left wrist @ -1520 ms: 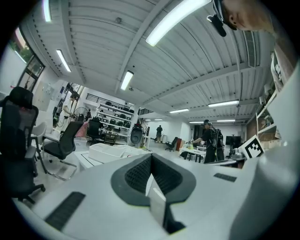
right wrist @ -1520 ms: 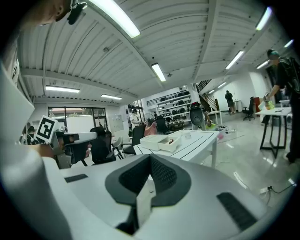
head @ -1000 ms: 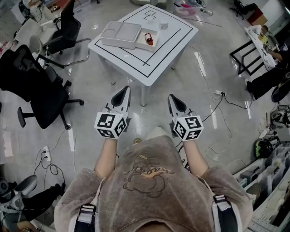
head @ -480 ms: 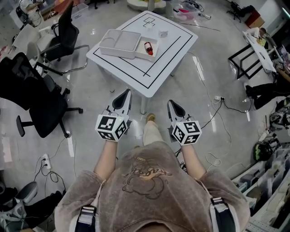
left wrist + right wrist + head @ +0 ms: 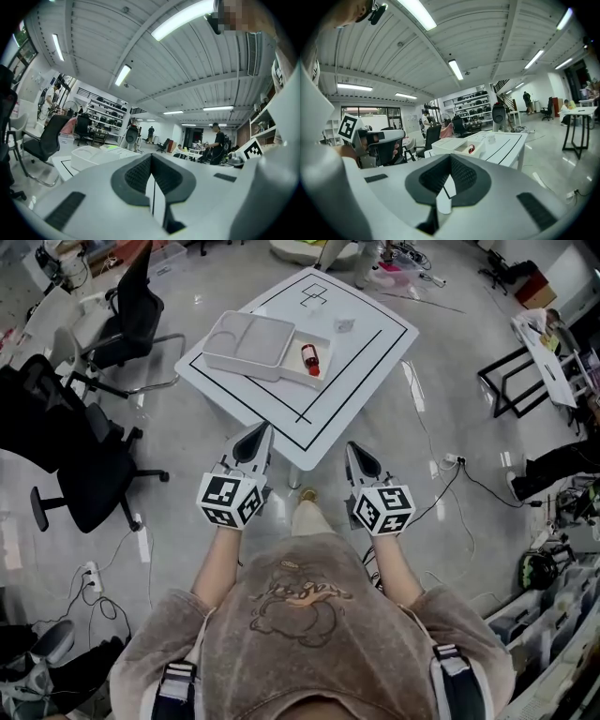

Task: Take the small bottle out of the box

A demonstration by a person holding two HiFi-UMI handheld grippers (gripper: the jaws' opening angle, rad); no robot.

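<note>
A small red bottle (image 5: 310, 359) lies in the open white box (image 5: 323, 371) on the white table (image 5: 347, 381); the box's lid (image 5: 249, 344) rests to its left. From the right gripper view the bottle (image 5: 471, 149) shows inside the box (image 5: 459, 146) far ahead. My left gripper (image 5: 255, 435) and right gripper (image 5: 357, 454) are held side by side just short of the table's near corner, both shut and empty. The left gripper (image 5: 151, 161) sees the box (image 5: 89, 157) ahead to the left.
Black office chairs (image 5: 66, 437) stand left of the table, and another chair (image 5: 139, 306) is further back. Cables (image 5: 459, 460) trail over the floor at right. A small clear cup (image 5: 344, 325) sits on the table behind the box. People stand far off in the room.
The table has come closer to both grippers as I walk toward it. Both grippers stay shut and level.
</note>
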